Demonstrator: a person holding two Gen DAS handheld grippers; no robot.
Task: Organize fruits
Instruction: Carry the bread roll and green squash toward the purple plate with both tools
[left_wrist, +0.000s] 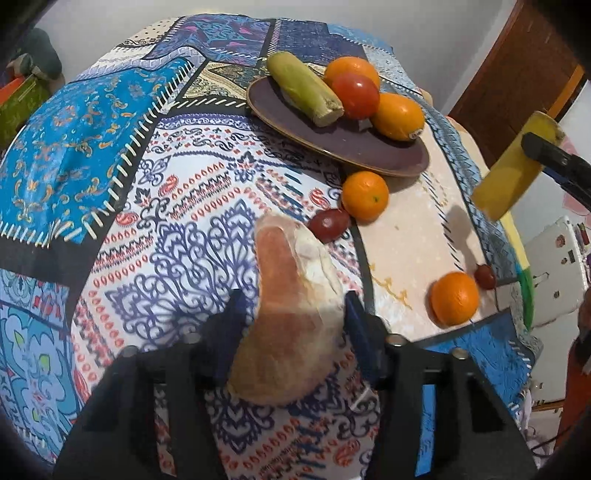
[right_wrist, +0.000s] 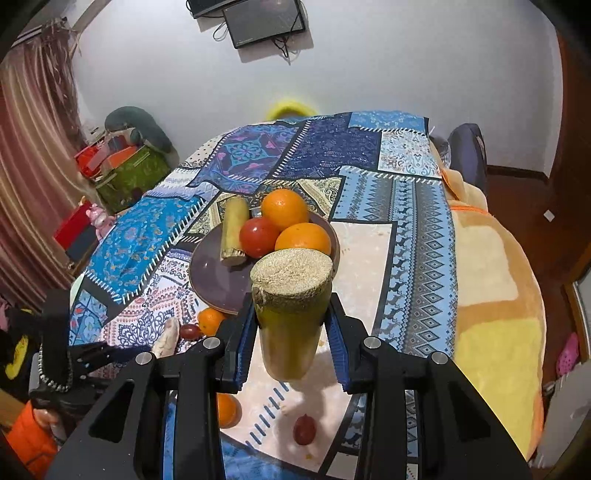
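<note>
A dark purple plate (left_wrist: 369, 149) (right_wrist: 214, 273) holds a green sugarcane piece (left_wrist: 303, 86) (right_wrist: 233, 230), a red tomato (left_wrist: 355, 94) (right_wrist: 258, 236) and two oranges (left_wrist: 397, 115) (right_wrist: 303, 238). My left gripper (left_wrist: 291, 310) is shut on a pale reddish sweet potato (left_wrist: 291, 314), held above the cloth; it also shows in the right wrist view (right_wrist: 166, 338). My right gripper (right_wrist: 291, 321) is shut on a yellow-green sugarcane piece (right_wrist: 290, 306), held above the table; it shows at the right edge of the left wrist view (left_wrist: 513, 173).
Loose on the patchwork tablecloth (left_wrist: 184, 192) lie an orange (left_wrist: 365, 195) and a red grape tomato (left_wrist: 328, 223) beside the plate, and another orange (left_wrist: 454, 298) (right_wrist: 226, 410) with a small red fruit (left_wrist: 484, 277) (right_wrist: 304, 428) near the front edge. An orange blanket (right_wrist: 495, 266) lies right.
</note>
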